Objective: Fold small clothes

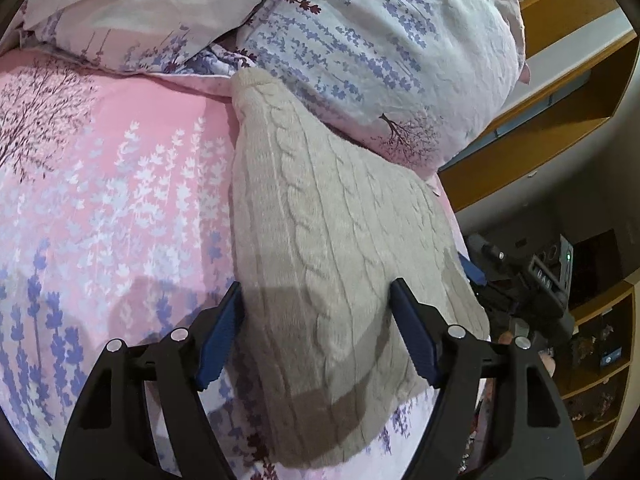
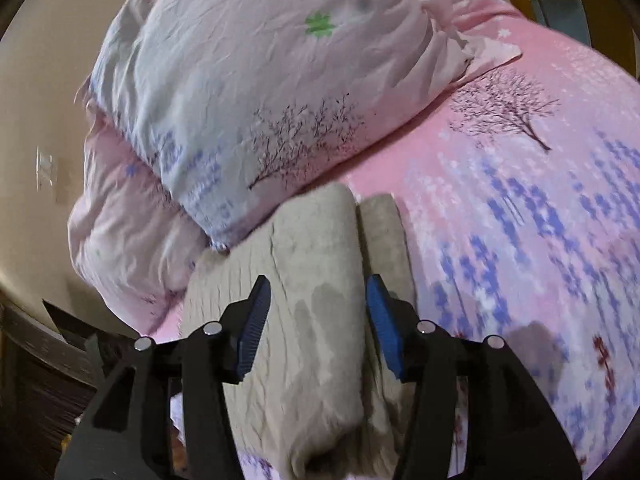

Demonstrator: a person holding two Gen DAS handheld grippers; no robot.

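A beige knit garment [image 1: 328, 264] lies folded on the pink bedsheet [image 1: 120, 208]. The left gripper [image 1: 316, 294] hangs wide open over it, gripping nothing. The right gripper [image 2: 318, 292] is partly open above the fold, its pads clear of the fabric.

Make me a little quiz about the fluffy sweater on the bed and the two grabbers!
1. True or false: the beige knit sweater lies on a pink flowered bedsheet.
2. What pattern runs along the knit? A) cable twists B) polka dots C) checks
3. Fill in: in the right wrist view, the right gripper has its blue pads apart over the folded ____.

Key
1. True.
2. A. Twisted cable ribs run along the sweater in the left wrist view, where the left gripper stands open over it.
3. Sweater. Its folded layers lie side by side under the open pads, next to the flowered pillow.
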